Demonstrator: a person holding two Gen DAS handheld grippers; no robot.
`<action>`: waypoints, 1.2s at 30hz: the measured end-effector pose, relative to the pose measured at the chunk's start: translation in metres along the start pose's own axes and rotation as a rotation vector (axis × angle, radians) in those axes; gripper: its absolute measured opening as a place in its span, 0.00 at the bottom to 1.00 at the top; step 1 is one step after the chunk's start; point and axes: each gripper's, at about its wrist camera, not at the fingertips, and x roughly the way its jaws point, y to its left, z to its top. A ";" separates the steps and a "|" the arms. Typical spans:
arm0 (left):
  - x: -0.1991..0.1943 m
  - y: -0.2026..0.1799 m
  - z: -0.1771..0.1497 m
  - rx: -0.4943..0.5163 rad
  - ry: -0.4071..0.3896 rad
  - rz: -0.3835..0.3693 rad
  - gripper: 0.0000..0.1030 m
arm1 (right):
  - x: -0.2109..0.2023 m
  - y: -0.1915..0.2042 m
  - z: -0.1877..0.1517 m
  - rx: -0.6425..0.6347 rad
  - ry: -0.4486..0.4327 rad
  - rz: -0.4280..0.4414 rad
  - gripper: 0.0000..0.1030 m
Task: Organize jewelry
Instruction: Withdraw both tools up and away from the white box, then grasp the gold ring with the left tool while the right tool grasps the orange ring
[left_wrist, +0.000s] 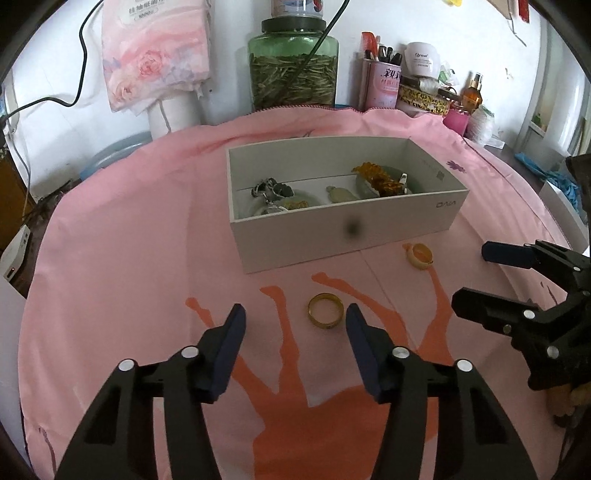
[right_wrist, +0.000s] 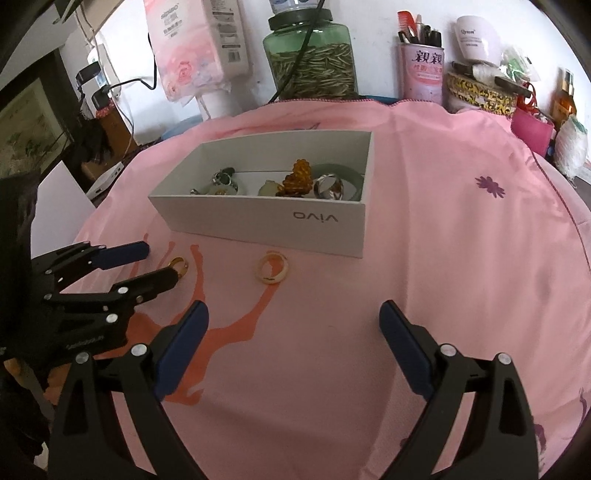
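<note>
- The gold ring (left_wrist: 324, 310) lies flat on the pink cloth (left_wrist: 129, 240), just ahead of my left gripper (left_wrist: 295, 314) and nearer its right finger than its left. My left jaws are apart and nothing is between the pads yet.
- The ring sits off-centre. If I close as I stand, I judge the right pad will meet it first and push it sideways rather than pinch it.
- It is a thin band lying low on soft cloth. The pads may ride over the top, or catch a fold of cloth with it and drag the cloth, which would shift the box (left_wrist: 347, 236).
- Metal between smooth pads could squirt out as they close and roll off toward the cloth's edge.
- The pale ring (right_wrist: 273, 268) lies on the cloth ahead of my right gripper (right_wrist: 293, 317), close to the box's front wall. My right jaws are wide apart and empty, well short of it.
- Reaching for it, I could knock the wall with a fingertip, or pin the ring against it.
- My two grippers are near each other; working both rings at once risks a clash of fingers.
- The box already holds rings and beads (right_wrist: 295, 177) in a crowd, so a ring dropped from too high may bounce off them and out.
</note>
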 end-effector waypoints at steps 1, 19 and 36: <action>-0.002 -0.001 0.001 0.003 -0.009 -0.008 0.53 | 0.000 0.000 0.000 -0.001 -0.002 0.001 0.86; -0.001 -0.001 -0.002 0.019 -0.001 -0.014 0.20 | -0.004 0.004 0.000 -0.024 -0.034 0.036 0.84; 0.000 0.006 -0.001 -0.017 0.005 -0.012 0.20 | 0.028 0.029 0.019 -0.138 0.017 -0.092 0.40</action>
